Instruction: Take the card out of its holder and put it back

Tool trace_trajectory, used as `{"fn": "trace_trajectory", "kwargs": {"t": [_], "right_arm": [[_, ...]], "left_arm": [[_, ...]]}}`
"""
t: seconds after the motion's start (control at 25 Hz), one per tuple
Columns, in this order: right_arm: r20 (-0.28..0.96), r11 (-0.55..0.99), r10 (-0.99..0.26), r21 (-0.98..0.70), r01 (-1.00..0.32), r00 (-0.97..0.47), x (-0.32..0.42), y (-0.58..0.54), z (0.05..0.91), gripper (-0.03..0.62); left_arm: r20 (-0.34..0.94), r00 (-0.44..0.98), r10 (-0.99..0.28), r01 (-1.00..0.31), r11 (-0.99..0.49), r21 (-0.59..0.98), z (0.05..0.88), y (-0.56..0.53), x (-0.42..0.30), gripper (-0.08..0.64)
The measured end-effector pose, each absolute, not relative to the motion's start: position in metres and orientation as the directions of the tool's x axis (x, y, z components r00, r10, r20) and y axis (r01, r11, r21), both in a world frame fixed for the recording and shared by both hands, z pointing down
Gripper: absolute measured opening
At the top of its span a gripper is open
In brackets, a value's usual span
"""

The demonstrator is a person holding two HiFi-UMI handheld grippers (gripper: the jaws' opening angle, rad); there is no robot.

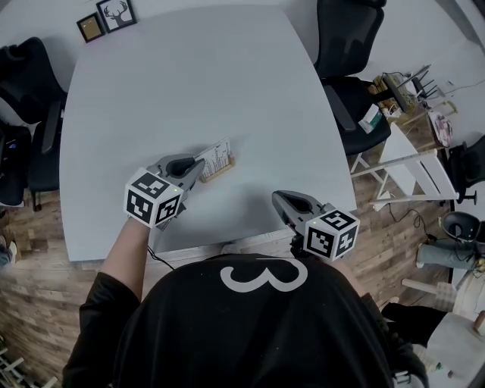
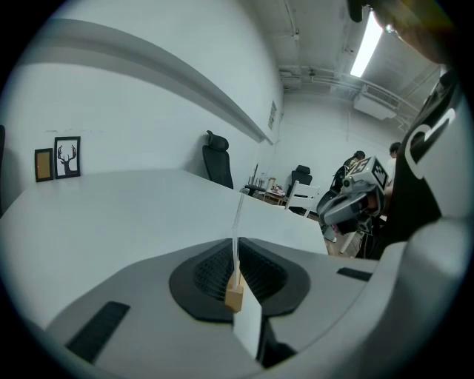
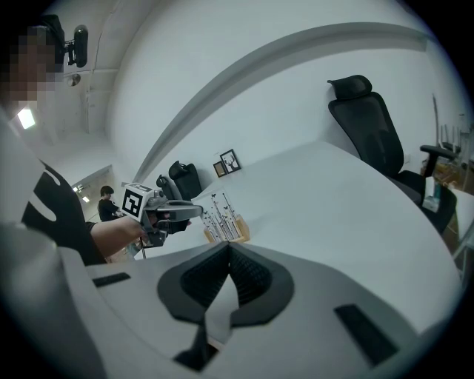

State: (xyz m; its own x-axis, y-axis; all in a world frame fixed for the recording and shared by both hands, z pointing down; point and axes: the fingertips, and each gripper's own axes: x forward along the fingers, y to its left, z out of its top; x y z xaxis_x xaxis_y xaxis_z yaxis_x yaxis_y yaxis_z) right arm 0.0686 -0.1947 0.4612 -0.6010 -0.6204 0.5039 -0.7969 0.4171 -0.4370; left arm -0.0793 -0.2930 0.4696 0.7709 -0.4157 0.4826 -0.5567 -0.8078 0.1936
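The card (image 1: 217,157) stands upright in its wooden holder (image 1: 221,171) on the light grey table (image 1: 189,83), in the part of the table nearer to the person and a little left of the middle. The card is white with thin dark drawings, and its lower edge sits in the slot of the holder.

The left gripper (image 1: 198,170) is at the left end of the card. In the left gripper view the card (image 2: 238,218) shows edge-on, as a thin line that goes straight up between the two dark pads, and the end of the holder (image 2: 235,291) shows just under it. The jaws of the left gripper (image 2: 235,248) are pressed together on this end of the card. The right gripper view shows the same from the side: the tips of the left gripper (image 3: 198,210) meet the card (image 3: 221,215) above the holder (image 3: 231,236).

The right gripper (image 1: 279,198) is over the near edge of the table, to the right of the card and well apart from it. Its jaws are together and nothing is between them; in its own view the pads of the right gripper (image 3: 227,248) touch each other.

Two small framed pictures (image 1: 106,20) are by the far left corner of the table. A black office chair (image 1: 348,30) stands at the far right side.
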Motion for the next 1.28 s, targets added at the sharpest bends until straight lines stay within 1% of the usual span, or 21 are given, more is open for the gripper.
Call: {"fn": "trace_trajectory", "kwargs": {"t": [0.2, 0.64, 1.0, 1.28], "right_arm": [[0.502, 0.42, -0.623, -0.432, -0.798, -0.6, 0.069, -0.195, 0.461, 0.009], [0.493, 0.431, -0.625, -0.429, -0.794, -0.606, 0.066, -0.194, 0.458, 0.009], [0.482, 0.447, -0.629, -0.418, -0.791, -0.61, 0.063, -0.186, 0.452, 0.009], [0.465, 0.457, -0.639, -0.411, -0.789, -0.613, 0.067, -0.174, 0.443, 0.009]], "left_arm": [[0.467, 0.777, -0.422, -0.55, -0.817, 0.177, 0.465, -0.292, -0.076, 0.025], [0.44, 0.777, -0.45, -0.561, -0.812, 0.16, 0.452, -0.291, -0.081, 0.025], [0.374, 0.776, -0.508, -0.589, -0.796, 0.14, 0.427, -0.29, -0.089, 0.025], [0.309, 0.745, -0.591, -0.646, -0.755, 0.112, 0.402, -0.283, -0.099, 0.025]]}}
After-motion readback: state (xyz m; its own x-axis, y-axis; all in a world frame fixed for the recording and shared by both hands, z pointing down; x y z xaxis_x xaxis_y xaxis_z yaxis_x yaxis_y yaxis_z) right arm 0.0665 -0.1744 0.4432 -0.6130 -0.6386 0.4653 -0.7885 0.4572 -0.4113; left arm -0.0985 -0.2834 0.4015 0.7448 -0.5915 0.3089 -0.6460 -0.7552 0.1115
